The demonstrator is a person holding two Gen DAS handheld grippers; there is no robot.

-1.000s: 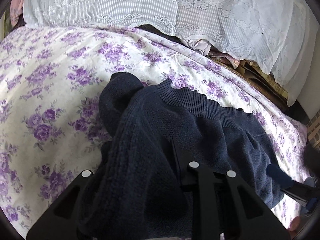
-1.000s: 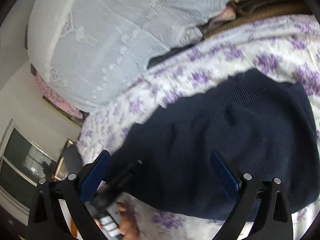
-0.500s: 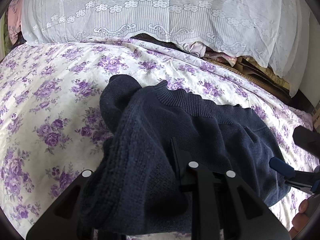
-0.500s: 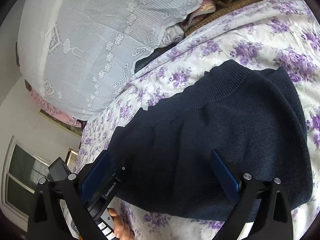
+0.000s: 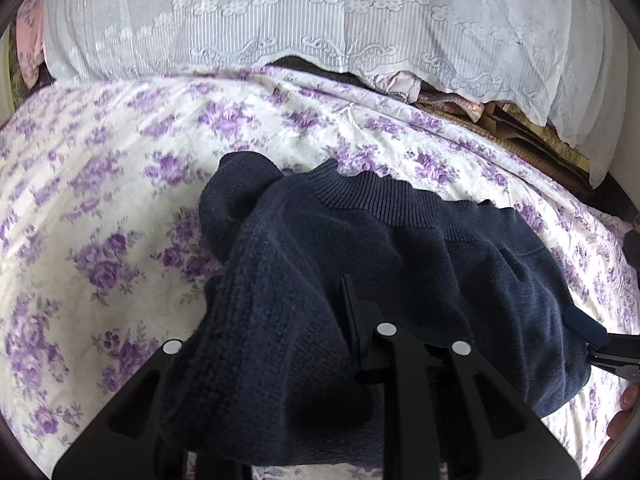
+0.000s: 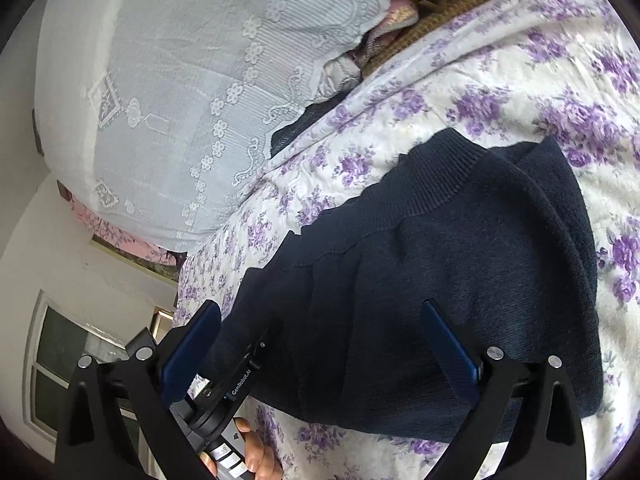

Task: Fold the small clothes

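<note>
A navy knit sweater (image 5: 420, 264) lies bunched on the purple-flowered bedspread (image 5: 100, 200), ribbed hem toward the back. My left gripper (image 5: 304, 320) is shut on a raised fold of it. The knit drapes over the left finger and hides it, and only the right finger shows. In the right wrist view the same sweater (image 6: 460, 280) fills the middle. My right gripper (image 6: 320, 354) stands open, its blue pads (image 6: 448, 352) wide apart over the sweater's near edge, pressing on nothing. The left gripper's body (image 6: 236, 380) shows at lower left, held by a hand (image 6: 256, 456).
A white lace cloth (image 5: 320, 20) covers a pile along the back of the bed. Brown woven things (image 5: 520, 128) and pink fabric (image 5: 440, 100) poke out beneath it. A window (image 6: 60, 360) and wall lie off the bed's end. Bare bedspread stretches left of the sweater.
The right gripper has rolled and slid a little along the sweater's edge, so more of the garment shows between its pads. The left gripper keeps its hold on the fold.
</note>
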